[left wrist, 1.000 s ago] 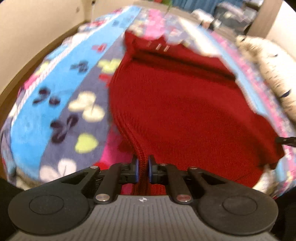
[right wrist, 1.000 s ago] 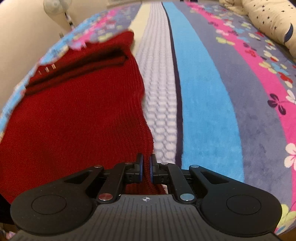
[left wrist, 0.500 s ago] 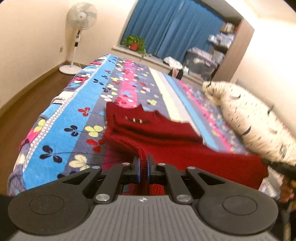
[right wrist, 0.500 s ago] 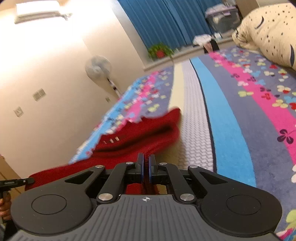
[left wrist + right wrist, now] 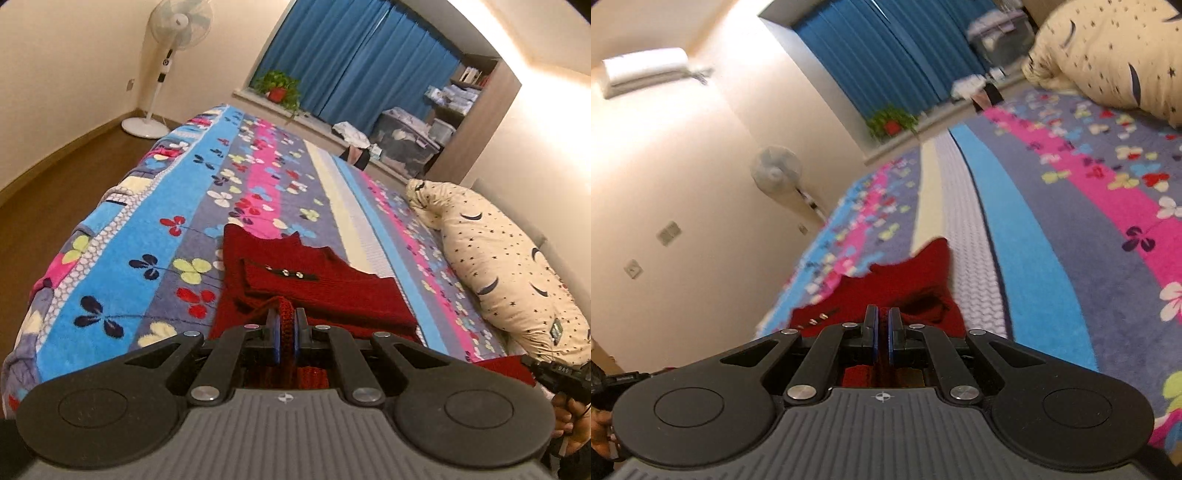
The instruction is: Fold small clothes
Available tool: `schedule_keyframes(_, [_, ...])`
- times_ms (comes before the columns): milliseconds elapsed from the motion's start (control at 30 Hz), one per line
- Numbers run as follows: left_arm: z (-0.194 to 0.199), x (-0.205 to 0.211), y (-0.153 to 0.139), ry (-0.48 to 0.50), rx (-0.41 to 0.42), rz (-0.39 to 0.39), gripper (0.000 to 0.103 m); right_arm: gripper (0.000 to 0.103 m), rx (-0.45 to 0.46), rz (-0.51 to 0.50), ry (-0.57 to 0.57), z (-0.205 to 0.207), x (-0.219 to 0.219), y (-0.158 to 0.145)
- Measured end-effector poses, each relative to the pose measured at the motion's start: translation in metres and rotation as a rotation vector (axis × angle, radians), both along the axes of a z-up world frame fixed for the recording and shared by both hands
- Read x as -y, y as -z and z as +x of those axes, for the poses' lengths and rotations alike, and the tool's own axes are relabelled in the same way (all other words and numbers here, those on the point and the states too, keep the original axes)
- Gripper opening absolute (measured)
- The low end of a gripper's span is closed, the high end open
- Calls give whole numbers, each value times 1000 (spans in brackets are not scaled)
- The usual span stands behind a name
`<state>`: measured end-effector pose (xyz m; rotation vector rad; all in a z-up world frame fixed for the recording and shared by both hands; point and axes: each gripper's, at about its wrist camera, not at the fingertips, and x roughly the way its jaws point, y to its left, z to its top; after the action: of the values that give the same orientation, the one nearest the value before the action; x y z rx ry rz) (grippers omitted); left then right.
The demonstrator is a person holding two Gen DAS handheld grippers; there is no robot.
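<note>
Since a second ago both cameras have tipped up from a close look at the knit to a view down the whole bed, and the near hem of the red knitted sweater (image 5: 314, 284) has come up off the bedspread (image 5: 155, 236) with them, its near half now doubling over the part that lies flat. The left gripper (image 5: 286, 325) is clenched on a ribbed edge of the sweater, a ridge of red knit standing up between its blue-lined pads (image 5: 274, 332). The right gripper (image 5: 882, 328) is likewise clamped tight on red knit, with the rest of the garment spreading away from its tips toward the far left. The sweater lies on the near end of the bed, across the grey and pink stripes, and small metal buttons (image 5: 291, 273) run in a row along a dark placket. No writing on the garment can be read; the marking on the other gripper at the left view's right edge is too small to make out. The knit is coarse and ribbed at the hem. The bedspread is a plush fleece in blue, grey, pink and cream stripes with clover-like flowers. A cream pillow (image 5: 509, 266) printed with stars and moons sits to the right.
</note>
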<state>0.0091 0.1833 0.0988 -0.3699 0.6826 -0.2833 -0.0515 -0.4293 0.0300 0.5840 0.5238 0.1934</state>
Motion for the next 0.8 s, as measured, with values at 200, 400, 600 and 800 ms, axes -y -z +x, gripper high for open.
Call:
schedule_keyframes(200, [59,-9,19,-36,-61,3,6,4,-29,-30,-5,62,-2,-4])
schedule_keyframes(400, [185,-17,62,-108,-194,-6,11,6,-125,-8,77,183,-3,4])
schedule_keyframes(600, [202,-47,98,-187,-116,-79,48,11,-234,-68,188,248,1,61])
schedule_keyframes(800, [227,-32,129,-92,-254,94,49,26,-288,-117,33,259,-9,104])
